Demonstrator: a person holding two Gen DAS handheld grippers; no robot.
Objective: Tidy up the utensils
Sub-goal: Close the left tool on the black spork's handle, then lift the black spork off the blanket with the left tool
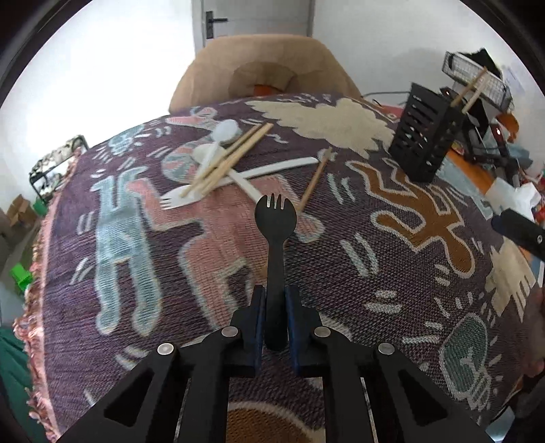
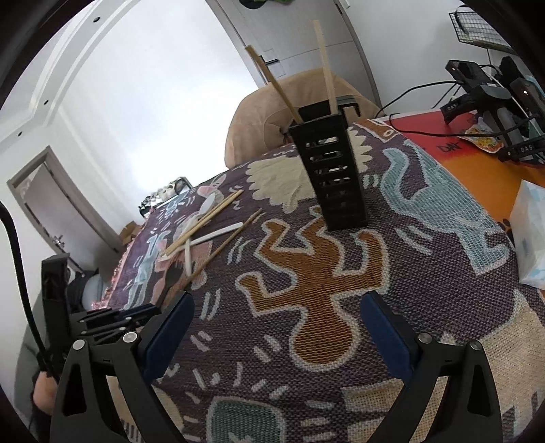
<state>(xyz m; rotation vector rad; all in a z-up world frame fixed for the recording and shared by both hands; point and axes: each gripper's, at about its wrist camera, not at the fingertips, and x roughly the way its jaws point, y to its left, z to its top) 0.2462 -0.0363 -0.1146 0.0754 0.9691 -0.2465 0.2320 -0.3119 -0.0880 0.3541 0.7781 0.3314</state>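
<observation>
My left gripper is shut on the handle of a black spork, whose head points away over the patterned cloth. Beyond it lies a heap of white plastic utensils crossed by wooden chopsticks, with a single chopstick to the right. A black slotted utensil holder stands at the far right with two chopsticks in it. In the right wrist view my right gripper hangs open above the cloth, the holder ahead of it and the utensil heap to the left.
A tan upholstered chair stands behind the table. Chargers, cables and clutter sit on the orange desk at the far right, and a tissue pack lies at the right edge. A door is in the back wall.
</observation>
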